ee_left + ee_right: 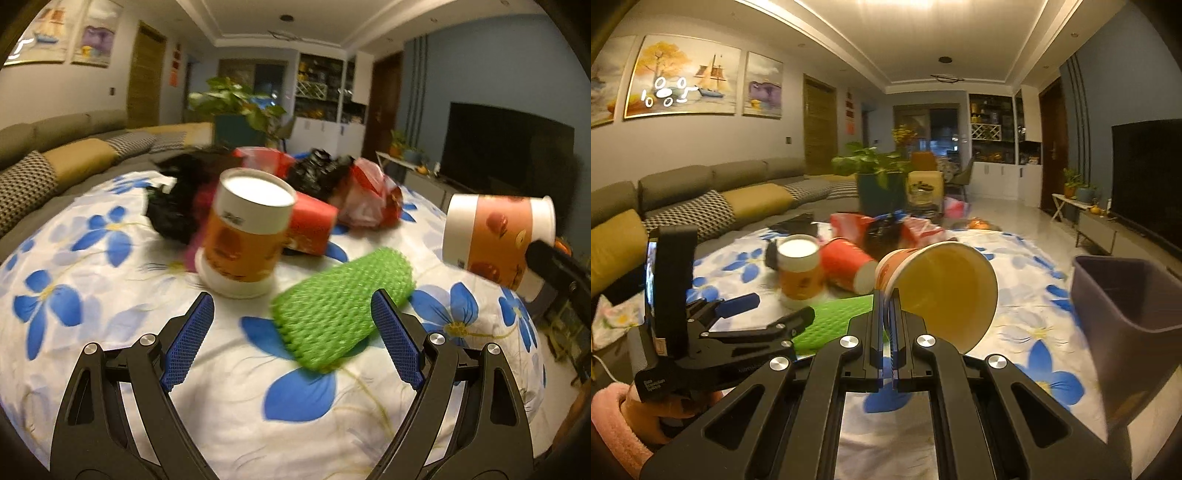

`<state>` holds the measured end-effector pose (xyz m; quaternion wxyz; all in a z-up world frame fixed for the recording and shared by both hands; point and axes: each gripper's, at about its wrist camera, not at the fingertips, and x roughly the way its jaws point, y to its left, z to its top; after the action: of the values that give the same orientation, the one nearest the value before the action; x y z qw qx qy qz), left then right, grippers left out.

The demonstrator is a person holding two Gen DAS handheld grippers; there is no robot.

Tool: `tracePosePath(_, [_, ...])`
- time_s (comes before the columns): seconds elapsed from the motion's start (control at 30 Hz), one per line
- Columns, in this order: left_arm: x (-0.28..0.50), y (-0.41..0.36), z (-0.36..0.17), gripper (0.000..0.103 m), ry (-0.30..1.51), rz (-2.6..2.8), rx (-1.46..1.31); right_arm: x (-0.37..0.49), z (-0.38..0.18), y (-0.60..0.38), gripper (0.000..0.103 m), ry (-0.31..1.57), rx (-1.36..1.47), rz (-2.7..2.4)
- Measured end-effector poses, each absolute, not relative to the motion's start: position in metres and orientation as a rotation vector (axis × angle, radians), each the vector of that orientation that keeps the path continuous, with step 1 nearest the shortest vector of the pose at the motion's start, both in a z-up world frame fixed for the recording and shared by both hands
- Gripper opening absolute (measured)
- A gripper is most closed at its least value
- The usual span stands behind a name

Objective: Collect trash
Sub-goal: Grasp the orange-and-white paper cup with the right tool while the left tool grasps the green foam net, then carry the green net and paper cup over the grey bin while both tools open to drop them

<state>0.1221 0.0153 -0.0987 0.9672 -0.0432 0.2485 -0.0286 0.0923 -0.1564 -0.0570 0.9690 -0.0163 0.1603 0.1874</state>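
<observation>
Two grippers: right gripper point(886, 295) jaws pinched on a paper cup point(942, 291) rim, liable to slip; left gripper point(291, 314) jaws spread, foam net point(340, 310) between them.

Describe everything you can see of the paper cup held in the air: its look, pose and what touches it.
The paper cup looks like thin card, orange with reddish fruit-like prints, a white band at each end and a plain yellowish inside that appears empty. It lies tipped on its side, lifted off the floral cloth. The right tool is shut on its rim, one finger inside and one outside. Nothing else touches it.
</observation>
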Motion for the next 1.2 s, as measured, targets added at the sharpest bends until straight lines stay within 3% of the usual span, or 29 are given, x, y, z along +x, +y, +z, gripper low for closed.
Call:
tracePosePath(0.1, [0.134, 0.006, -0.105, 0.083, 0.531, -0.067, -0.053, 0.097, -0.059, -0.160, 0.004, 0.330, -0.034, 0.353])
tracePosePath(0.17, [0.141, 0.000, -0.113, 0.074, 0.565, -0.080, -0.022, 0.099, -0.060, -0.162, 0.004, 0.337, -0.029, 0.347])
tracePosePath(0.23, [0.144, -0.004, -0.118, 0.056, 0.588, -0.106, -0.010, 0.100, -0.061, -0.163, 0.004, 0.339, -0.028, 0.340])
tracePosePath(0.27, [0.144, -0.006, -0.119, 0.054, 0.591, -0.116, -0.004, 0.101, -0.061, -0.165, 0.004, 0.341, -0.026, 0.338])
tracePosePath(0.33, [0.143, -0.008, -0.118, 0.038, 0.588, -0.141, 0.003, 0.102, -0.062, -0.167, 0.004, 0.345, -0.022, 0.334])
tracePosePath(0.53, [0.137, -0.011, -0.118, 0.014, 0.574, -0.167, 0.004, 0.099, -0.060, -0.167, 0.004, 0.345, -0.022, 0.317])
tracePosePath(1.2, [0.099, -0.004, -0.036, 0.012, 0.371, -0.183, -0.100, 0.083, -0.033, -0.194, 0.004, 0.264, -0.017, 0.208])
